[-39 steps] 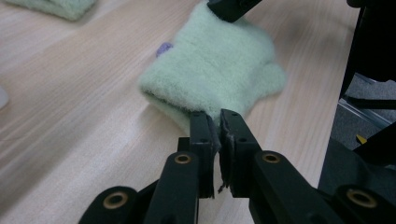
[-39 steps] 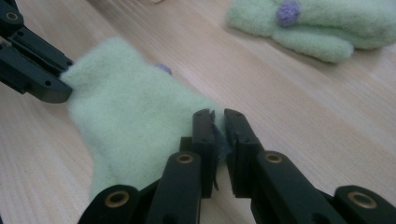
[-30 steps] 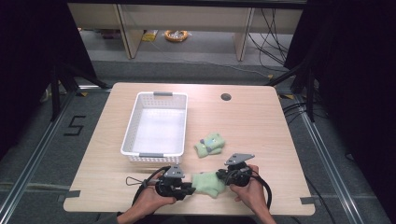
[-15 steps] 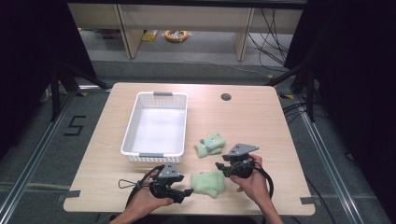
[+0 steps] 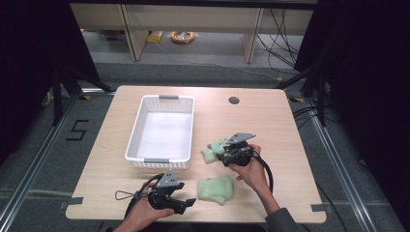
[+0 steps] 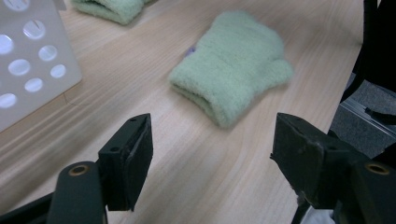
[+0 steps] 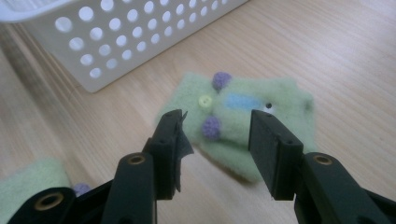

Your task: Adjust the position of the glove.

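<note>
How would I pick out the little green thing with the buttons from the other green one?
Start at the white basket on the wooden table. Just off its near right corner lies the decorated green mitten, under the right gripper. Unlike the plain green mitten nearer the table's front edge, it carries purple pompoms, a yellow button and a blue patch.

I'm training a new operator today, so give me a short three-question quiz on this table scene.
1. True or false: the white basket holds a mitten.
2. Which tongs hover over the decorated green mitten? A) left B) right
3. Fill in: the left tongs are ____, with the plain green mitten ahead of them.

Key: 1 false; 2 B, the right tongs; 3 open.
</note>
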Available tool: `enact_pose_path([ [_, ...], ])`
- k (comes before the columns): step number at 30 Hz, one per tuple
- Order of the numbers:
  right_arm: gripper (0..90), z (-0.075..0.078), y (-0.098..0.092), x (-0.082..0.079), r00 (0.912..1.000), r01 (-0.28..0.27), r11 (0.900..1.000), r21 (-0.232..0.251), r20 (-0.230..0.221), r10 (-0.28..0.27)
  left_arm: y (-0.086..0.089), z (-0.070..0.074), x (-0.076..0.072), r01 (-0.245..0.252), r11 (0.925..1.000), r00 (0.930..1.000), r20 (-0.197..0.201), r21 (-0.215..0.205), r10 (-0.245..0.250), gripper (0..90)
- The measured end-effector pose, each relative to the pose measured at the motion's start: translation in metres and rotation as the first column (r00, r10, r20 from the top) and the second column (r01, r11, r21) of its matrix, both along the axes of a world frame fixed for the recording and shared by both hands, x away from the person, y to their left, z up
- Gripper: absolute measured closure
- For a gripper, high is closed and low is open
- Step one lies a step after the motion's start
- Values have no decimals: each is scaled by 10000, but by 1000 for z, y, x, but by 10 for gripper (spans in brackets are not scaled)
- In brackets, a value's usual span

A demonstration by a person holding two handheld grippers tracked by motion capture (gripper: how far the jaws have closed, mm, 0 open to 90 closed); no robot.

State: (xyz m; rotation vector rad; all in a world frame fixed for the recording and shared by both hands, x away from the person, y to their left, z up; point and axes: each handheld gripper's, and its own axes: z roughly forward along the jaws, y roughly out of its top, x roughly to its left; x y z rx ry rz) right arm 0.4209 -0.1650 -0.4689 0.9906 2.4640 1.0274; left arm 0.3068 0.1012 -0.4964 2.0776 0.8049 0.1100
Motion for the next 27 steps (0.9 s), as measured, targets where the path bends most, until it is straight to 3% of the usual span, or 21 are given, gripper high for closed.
enact_pose_path([
  [4, 553, -2, 5, 7, 10000, 32, 10000, -5, -87, -32, 2, -1, -2, -10, 9999, 10000, 40, -122, 10, 241],
  [6, 554, -5, 7, 10, 9998, 169, 9998, 143, 48, -169, 4, -1, -1, 50, 9999, 10000, 40, 133, -50, 225],
  [7, 554, -4, 7, 12, 9998, 115, 9998, 144, -132, -113, 3, -3, -3, -132, 9998, 9999, -104, -113, 131, 223],
  [8, 554, -7, 9, 14, 9997, 234, 9994, 256, -64, -232, 4, -3, -2, -25, 10000, 10000, -46, -28, 25, 219],
  [9, 554, -6, 8, 16, 9995, 195, 9998, 88, -231, -193, 4, -4, -2, -51, 10000, 10000, -8, 1, 51, 217],
  [11, 554, -9, 9, 20, 9995, 321, 9994, 159, -46, -320, 4, -4, -3, -73, 10000, 10000, 7, -17, 73, 216],
  [16, 557, -10, 8, 28, 9990, 388, 9992, 20, -242, -388, 5, -4, -1, -110, 9999, 9999, 129, -9, 110, 216],
  [17, 559, -11, 8, 30, 9989, 398, 9992, 81, -239, -396, 6, -4, -1, -211, 9997, 9997, 77, 153, 210, 217],
  [19, 562, -13, 9, 31, 9984, 497, 9985, 234, -263, -491, 6, -5, 0, -140, 9999, 9998, 135, -23, 140, 217],
  [21, 566, -14, 8, 34, 9987, 398, 9992, 3, -309, -397, 6, -5, 0, -132, 9999, 9999, 80, 26, 132, 217],
  [22, 566, -20, 9, 37, 9996, 294, 9994, 201, -26, -293, 6, -4, 0, -122, 9999, 9999, 85, 30, 122, 217],
  [23, 566, -21, 9, 39, 9999, 20, 10000, 3, -163, -20, 6, -4, 0, -111, 9999, 9999, 107, 27, 111, 217],
  [24, 566, -23, 10, 40, 9999, 58, 10000, 11, -111, -58, 6, -4, 0, -88, 9999, 9999, 119, 54, 87, 217],
  [25, 566, -24, 10, 39, 9994, 81, 9998, -173, -338, -87, 6, -4, 0, -89, 9999, 9999, 118, 48, 88, 217],
  [26, 568, -27, 12, 38, 9983, 347, 9994, 65, -461, -344, 6, -4, 0, -96, 9999, 9999, 110, 41, 95, 217],
  [27, 571, -27, 12, 38, 9985, 308, 9995, -60, -448, -310, 6, -4, 0, -95, 9999, 9999, 105, 47, 95, 217],
])
